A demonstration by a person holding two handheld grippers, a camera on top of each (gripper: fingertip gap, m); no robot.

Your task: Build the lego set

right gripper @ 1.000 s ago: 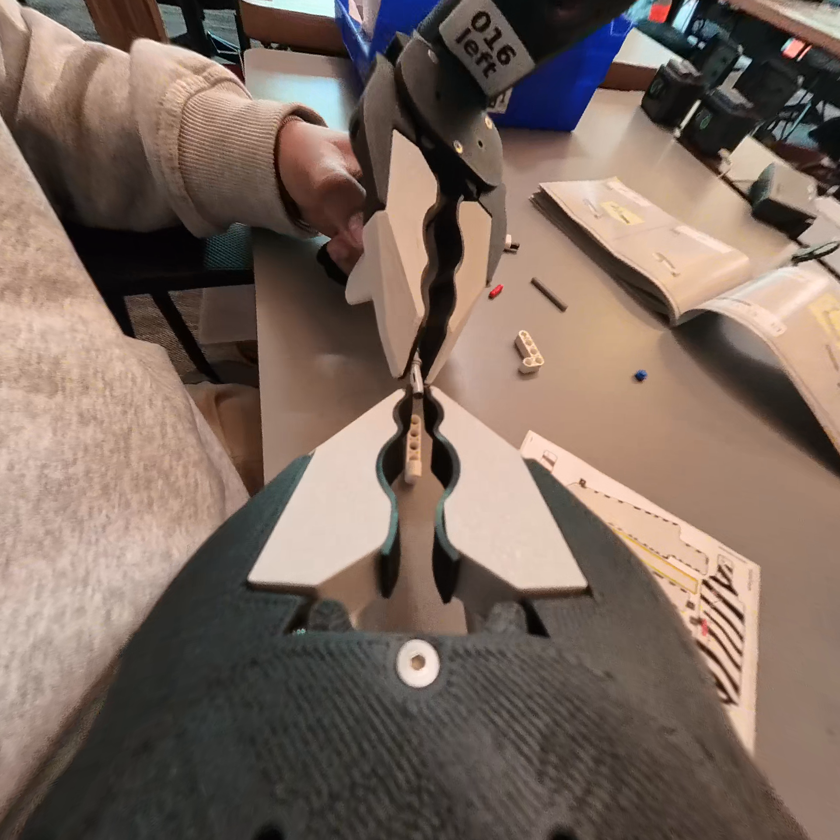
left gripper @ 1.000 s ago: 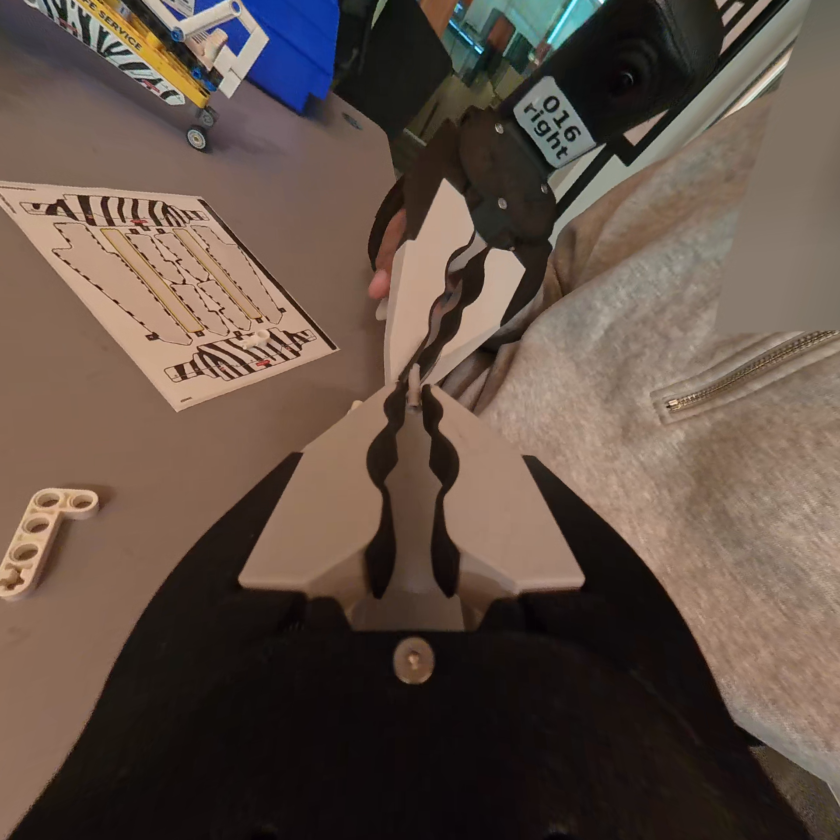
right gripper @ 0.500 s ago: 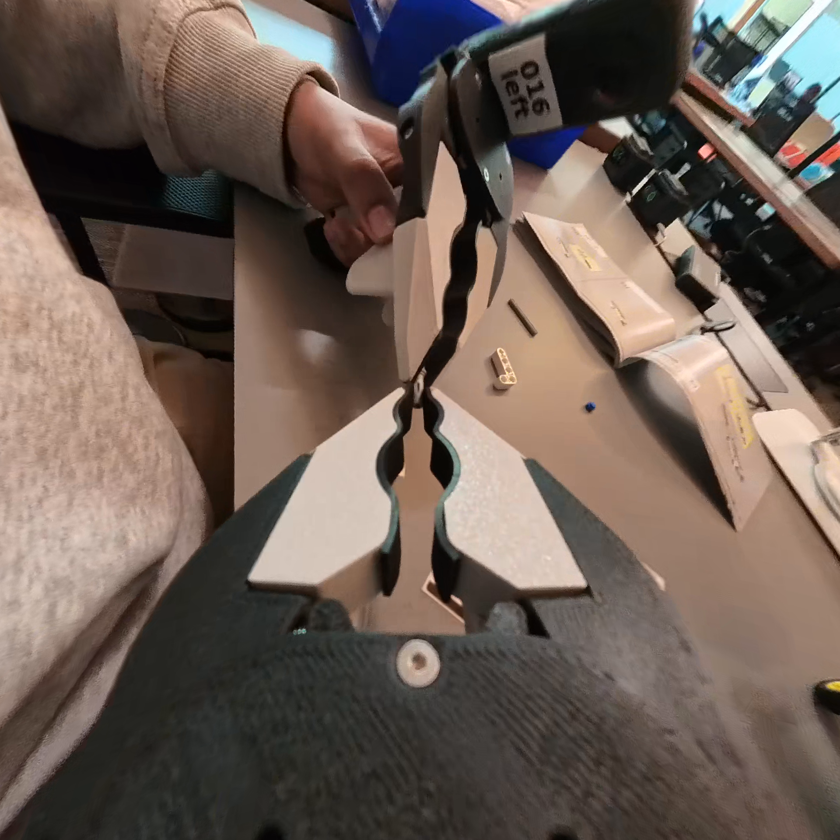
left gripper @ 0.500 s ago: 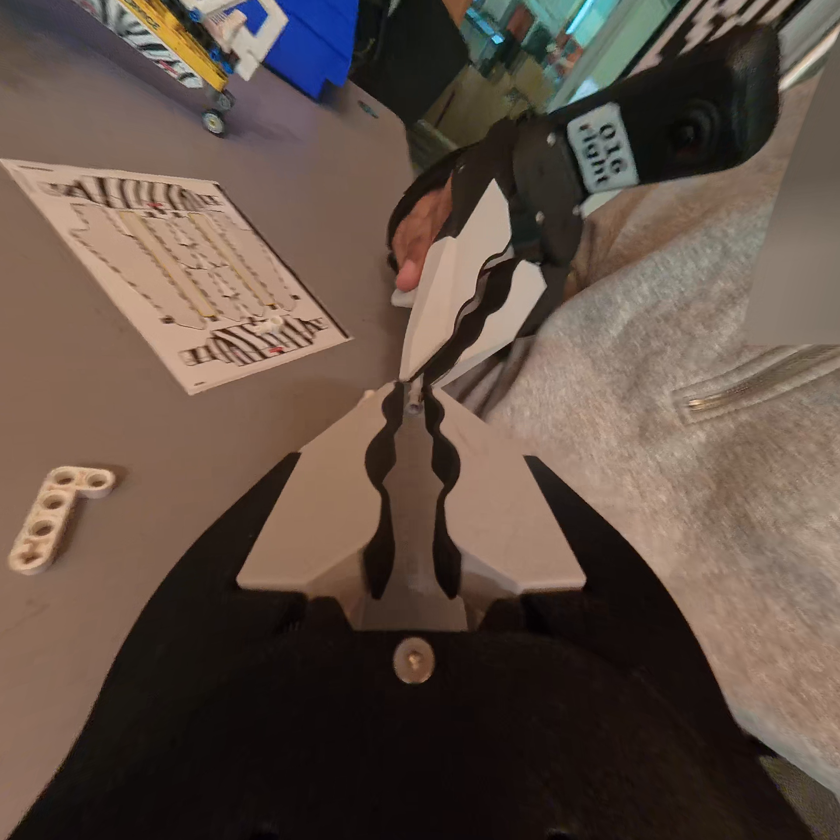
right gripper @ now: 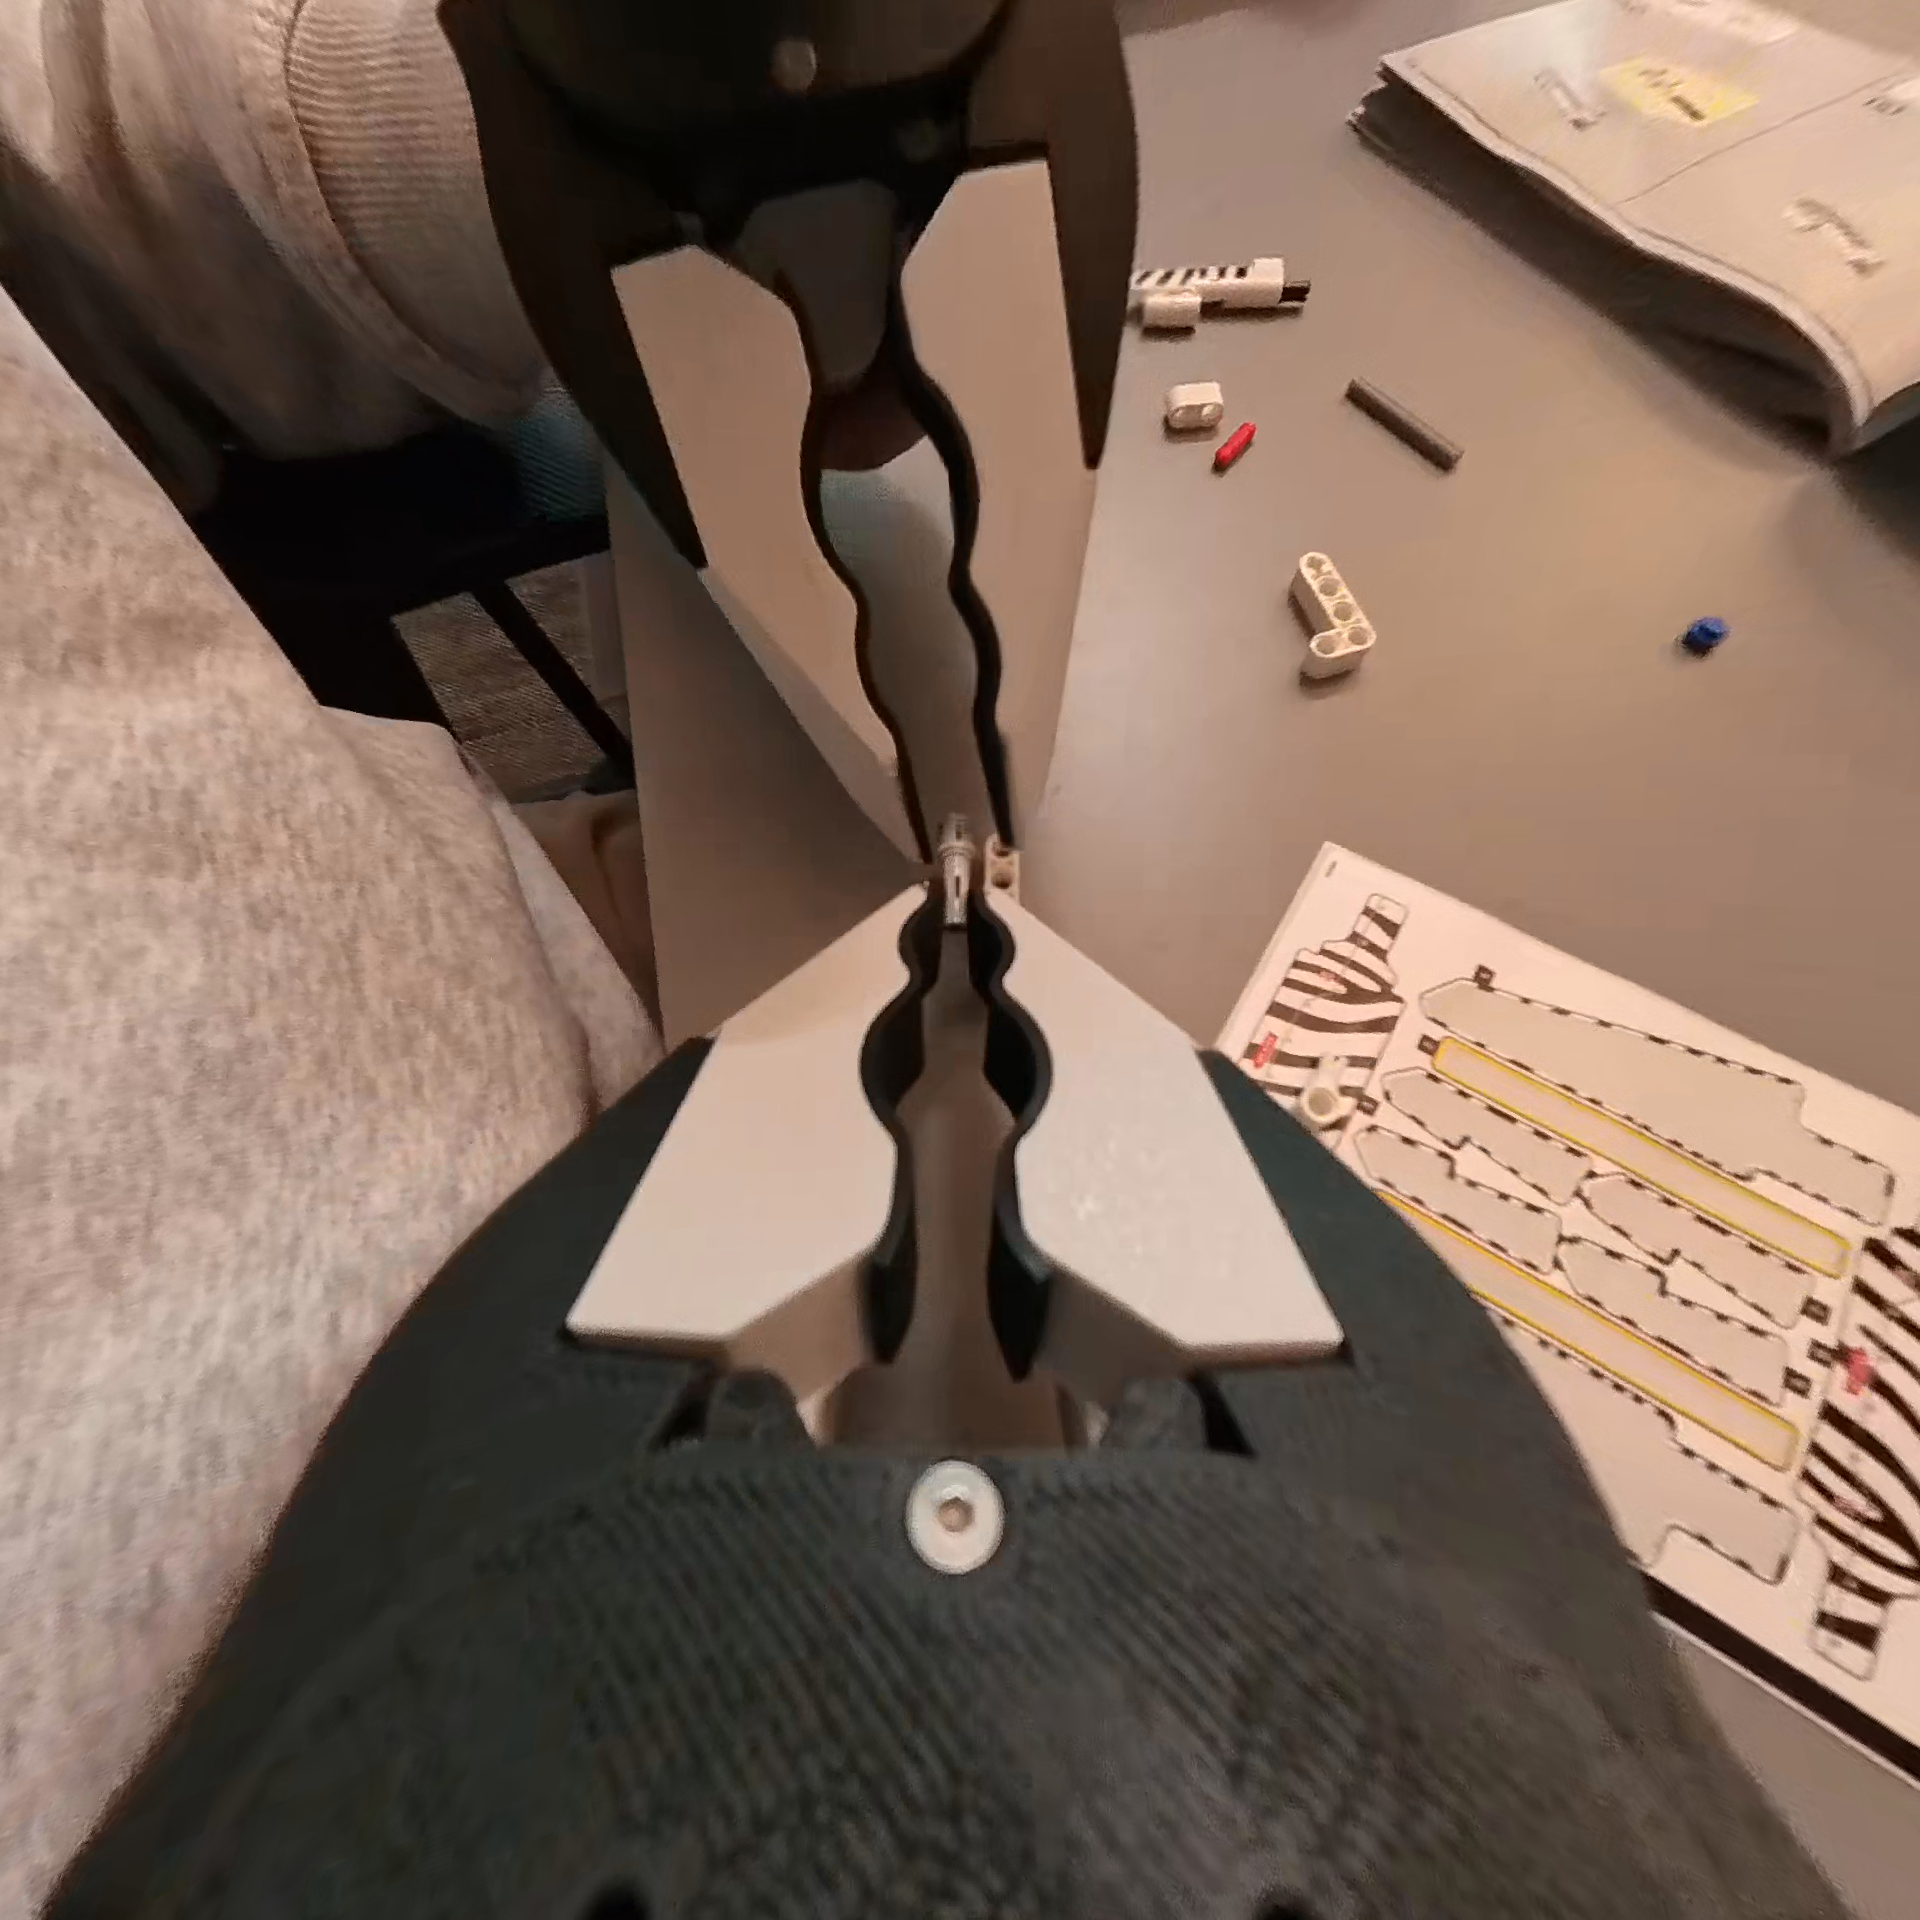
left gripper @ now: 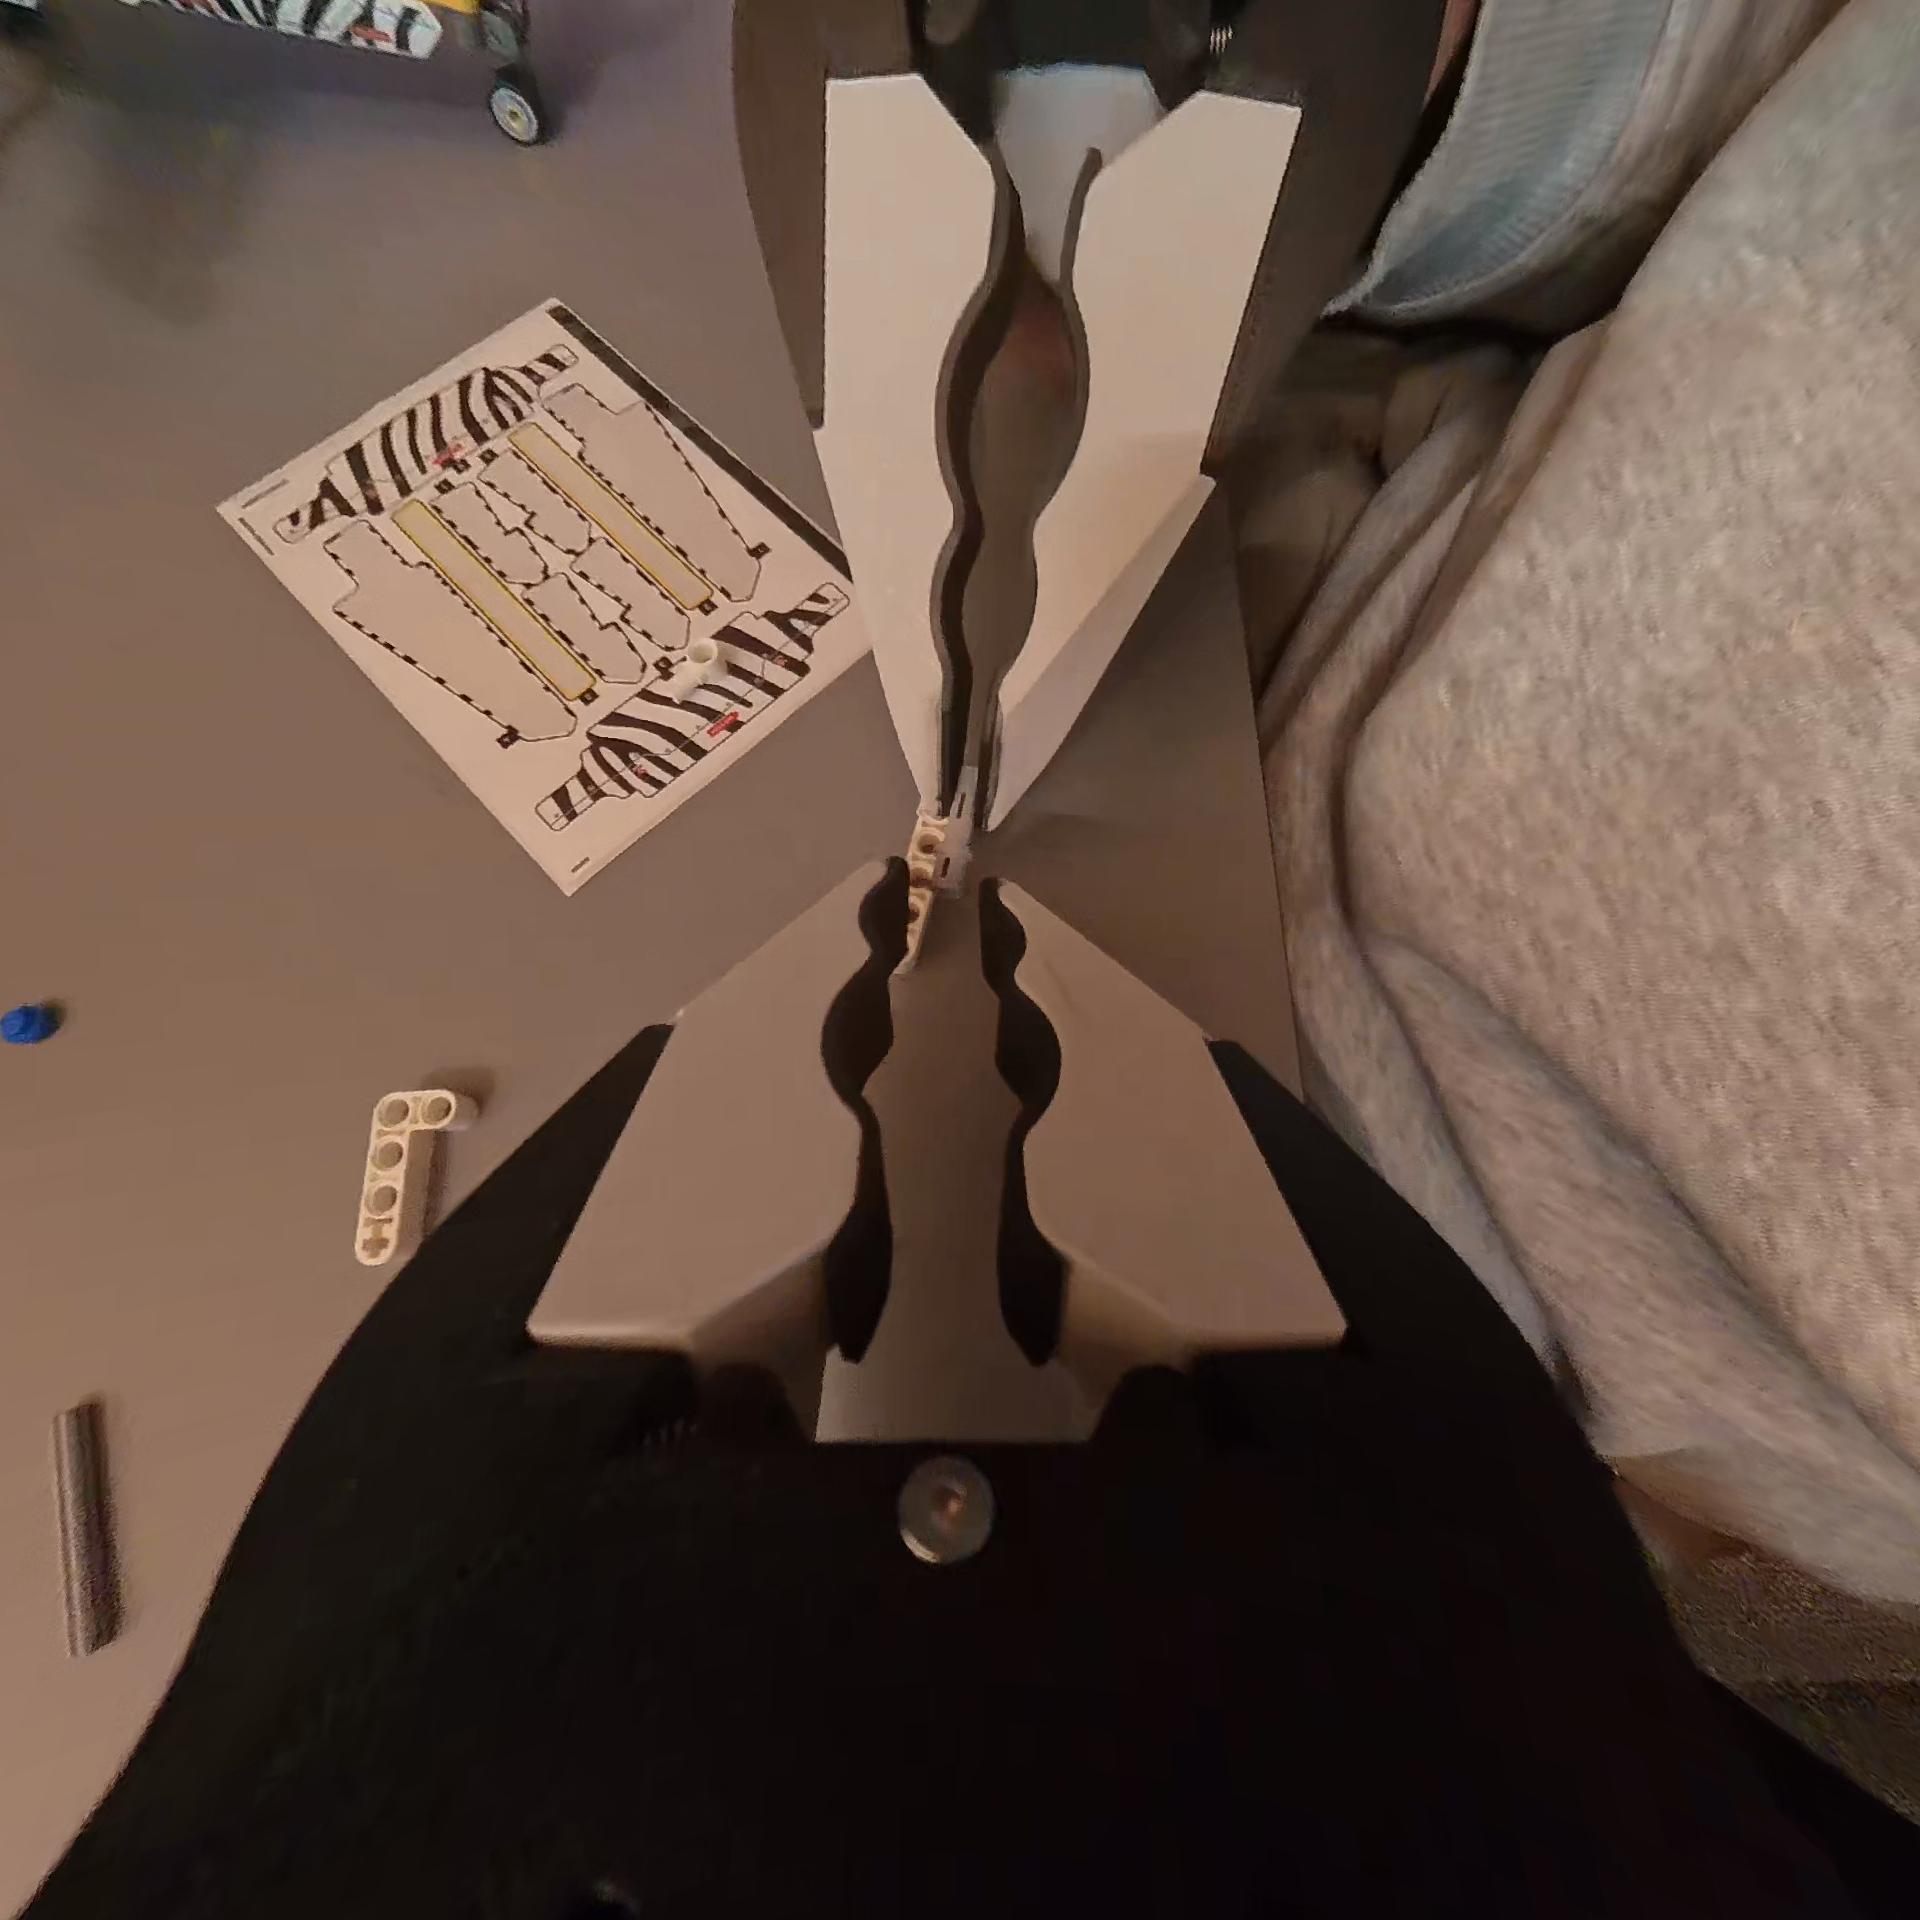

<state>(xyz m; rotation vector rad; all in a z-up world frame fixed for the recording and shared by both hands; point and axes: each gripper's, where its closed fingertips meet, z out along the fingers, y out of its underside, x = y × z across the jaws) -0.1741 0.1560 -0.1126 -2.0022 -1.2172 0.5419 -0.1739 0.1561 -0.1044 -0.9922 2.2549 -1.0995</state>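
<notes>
Left gripper (left gripper: 935,883) fingers seen parted wider than 1 s ago, beam (left gripper: 921,909) lying between them against one pad, grip not determinable, right gripper (right gripper: 954,904) clamped on pin (right gripper: 953,871), tips now met squarely, pin touching beam above table (left gripper: 208,883) edge beside sweater (left gripper: 1610,831), bare table around sheet (left gripper: 468,582), booklet (right gripper: 1662,187) seen in right view only, model (left gripper: 312,21) in left only.

A small white holed beam (left gripper: 928,896) is held tip-to-tip against a grey pin (right gripper: 952,879) above the table's near edge. Both are pinched upright, and they touch.
</notes>
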